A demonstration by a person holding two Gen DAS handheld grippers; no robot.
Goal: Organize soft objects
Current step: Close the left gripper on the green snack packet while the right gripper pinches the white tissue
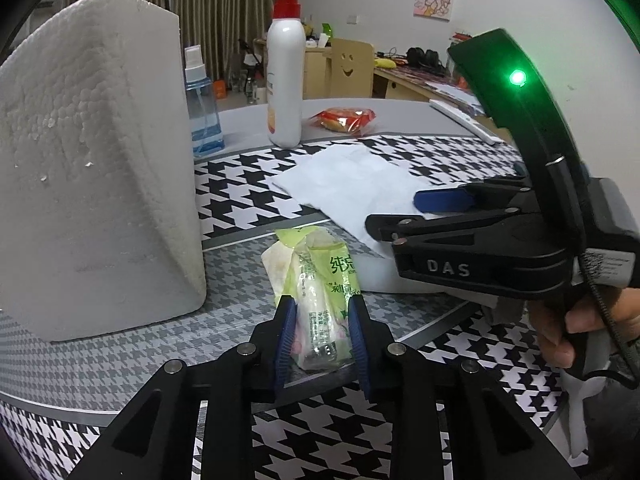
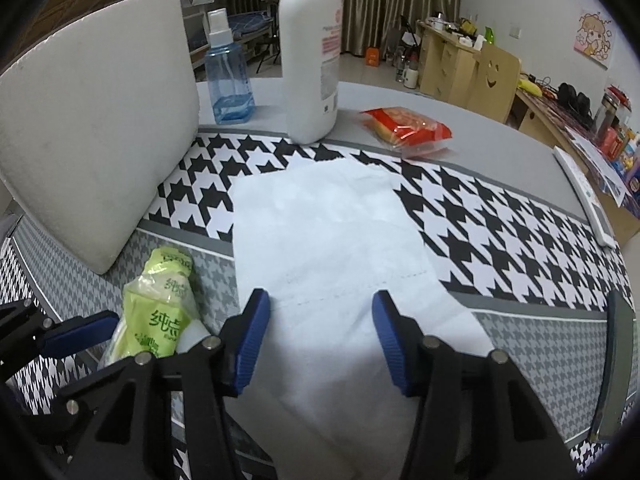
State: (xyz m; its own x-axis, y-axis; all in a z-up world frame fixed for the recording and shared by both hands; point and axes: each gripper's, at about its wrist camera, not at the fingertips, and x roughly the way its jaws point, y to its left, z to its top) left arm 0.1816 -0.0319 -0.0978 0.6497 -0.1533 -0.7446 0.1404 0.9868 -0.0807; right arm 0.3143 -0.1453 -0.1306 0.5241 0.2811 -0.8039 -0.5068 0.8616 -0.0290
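A green and clear tissue packet lies on the houndstooth mat, and my left gripper is shut on its near end. The packet also shows in the right wrist view at the lower left. A white sheet of tissue paper lies flat on the mat; it also shows in the left wrist view. My right gripper is open just above the sheet's near part, with nothing between its fingers. In the left wrist view the right gripper comes in from the right over the sheet.
A big white foam block stands at the left beside the packet. A blue spray bottle, a white pump bottle and a red snack packet stand at the table's far side. A white remote lies at the right edge.
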